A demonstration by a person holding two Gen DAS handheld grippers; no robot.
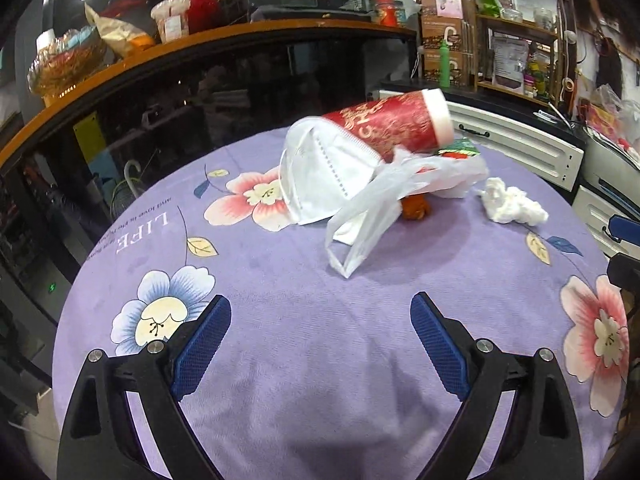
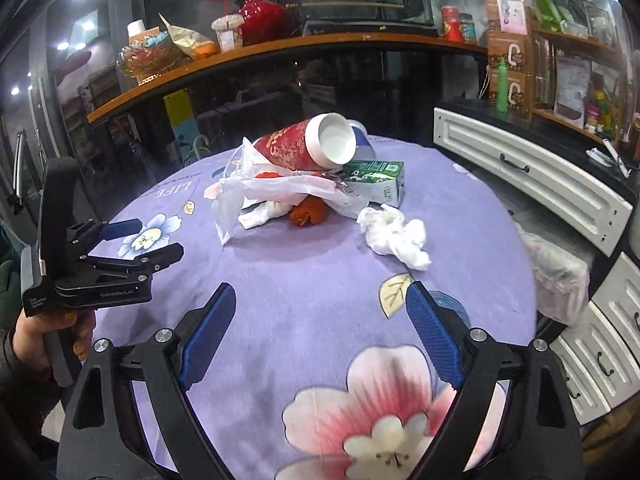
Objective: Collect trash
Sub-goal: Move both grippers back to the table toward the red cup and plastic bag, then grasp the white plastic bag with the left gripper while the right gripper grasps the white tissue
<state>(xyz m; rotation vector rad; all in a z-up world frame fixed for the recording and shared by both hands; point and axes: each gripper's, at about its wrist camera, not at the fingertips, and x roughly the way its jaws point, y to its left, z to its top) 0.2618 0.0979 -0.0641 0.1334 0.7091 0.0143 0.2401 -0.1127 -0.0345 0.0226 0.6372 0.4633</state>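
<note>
A pile of trash lies at the far middle of the round purple floral table (image 1: 320, 360). It holds a red paper cup (image 1: 394, 124) on its side, a white face mask (image 1: 320, 172), a clear plastic bag (image 1: 384, 204), a small orange scrap (image 1: 416, 208) and a crumpled white tissue (image 1: 512, 204). The right wrist view shows the cup (image 2: 296, 144), bag (image 2: 276, 188), tissue (image 2: 396, 236) and a green carton (image 2: 376, 180). My left gripper (image 1: 320, 312) is open and empty, short of the pile; it also shows in the right wrist view (image 2: 140, 240). My right gripper (image 2: 320, 300) is open and empty.
A dark glass counter with an orange-edged shelf (image 1: 200, 40) curves behind the table. White drawer cabinets (image 2: 532, 176) stand to the right. A white bag-lined bin (image 2: 560, 276) sits beside the table's right edge.
</note>
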